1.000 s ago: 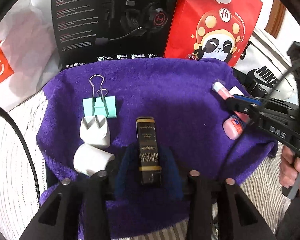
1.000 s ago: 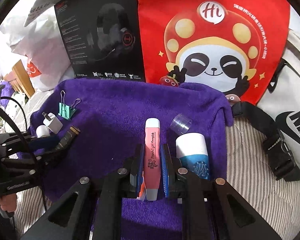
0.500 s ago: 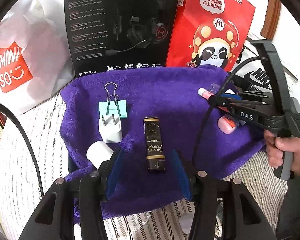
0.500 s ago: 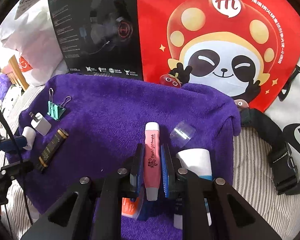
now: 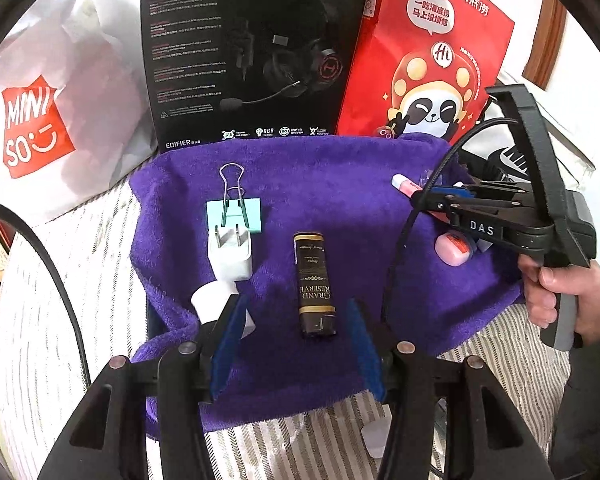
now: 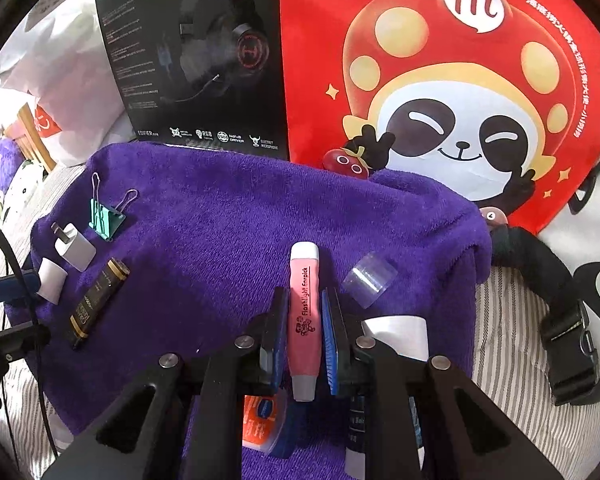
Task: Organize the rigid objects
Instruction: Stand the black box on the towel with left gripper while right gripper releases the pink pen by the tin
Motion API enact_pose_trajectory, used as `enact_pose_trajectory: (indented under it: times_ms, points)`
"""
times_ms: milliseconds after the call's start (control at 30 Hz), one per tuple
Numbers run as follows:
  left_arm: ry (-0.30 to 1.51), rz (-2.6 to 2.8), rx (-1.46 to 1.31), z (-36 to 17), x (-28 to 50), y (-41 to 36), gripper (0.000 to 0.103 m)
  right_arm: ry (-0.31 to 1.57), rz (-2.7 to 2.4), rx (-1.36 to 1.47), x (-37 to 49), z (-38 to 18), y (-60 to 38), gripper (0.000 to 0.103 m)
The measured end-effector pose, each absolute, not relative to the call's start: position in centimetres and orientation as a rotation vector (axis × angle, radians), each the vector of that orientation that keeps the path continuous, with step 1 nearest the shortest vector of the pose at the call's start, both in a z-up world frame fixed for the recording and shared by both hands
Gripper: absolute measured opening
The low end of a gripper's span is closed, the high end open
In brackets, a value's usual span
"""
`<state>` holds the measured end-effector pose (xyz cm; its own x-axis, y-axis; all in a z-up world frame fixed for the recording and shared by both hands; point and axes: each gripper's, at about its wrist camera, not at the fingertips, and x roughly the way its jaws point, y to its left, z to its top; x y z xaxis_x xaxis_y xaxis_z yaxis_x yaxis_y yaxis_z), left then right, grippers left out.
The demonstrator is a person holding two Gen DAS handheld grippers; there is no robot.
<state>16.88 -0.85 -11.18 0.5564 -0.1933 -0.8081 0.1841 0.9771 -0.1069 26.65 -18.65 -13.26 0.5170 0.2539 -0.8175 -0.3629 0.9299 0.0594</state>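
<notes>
We note the change first: our left gripper (image 5: 296,340) has backed away from the dark "Grand Reserve" lighter (image 5: 314,284). A second ago its blue fingers (image 5: 228,340) flanked the lighter closely; now they stand spread wide and released, and the lighter lies free on the purple towel (image 5: 340,184), just ahead of the fingertips and between them. We judge from this that the lighter has been placed. It now forms a row with the white charger plug (image 5: 231,254) and the teal binder clip (image 5: 234,216) ahead of the left finger, and the white cylinder (image 5: 212,302) touching that finger's outer side.

Our right gripper (image 6: 304,340) is clenched on the pink earpick tube (image 6: 304,316), which lies lengthwise between the fingers with its white cap pointing ahead. Compared with the earlier frames, this grasp is unchanged, but the gripper sits higher: other items show beneath it, and the towel lies further below. A clear cap (image 6: 370,280) rests ahead of the right finger. We judge the tube is the next item to place.
</notes>
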Motion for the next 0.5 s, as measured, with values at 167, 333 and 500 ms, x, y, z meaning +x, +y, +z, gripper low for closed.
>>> enact_pose_trajectory:
  times_ms: [167,333,500]
  points:
    - [0.958,-0.215,-0.017,-11.0,16.5,-0.5,0.05,0.981,0.383,-0.129,27.1,-13.8,-18.4,0.017]
    - [0.961,-0.22,-0.022,-10.8,15.8,-0.2,0.05,0.991,0.382,-0.141,27.0,-13.9,-18.0,0.017]
    - [0.966,-0.224,-0.03,-10.9,14.9,0.0,0.05,0.998,0.373,-0.104,26.3,-13.6,-18.7,0.025]
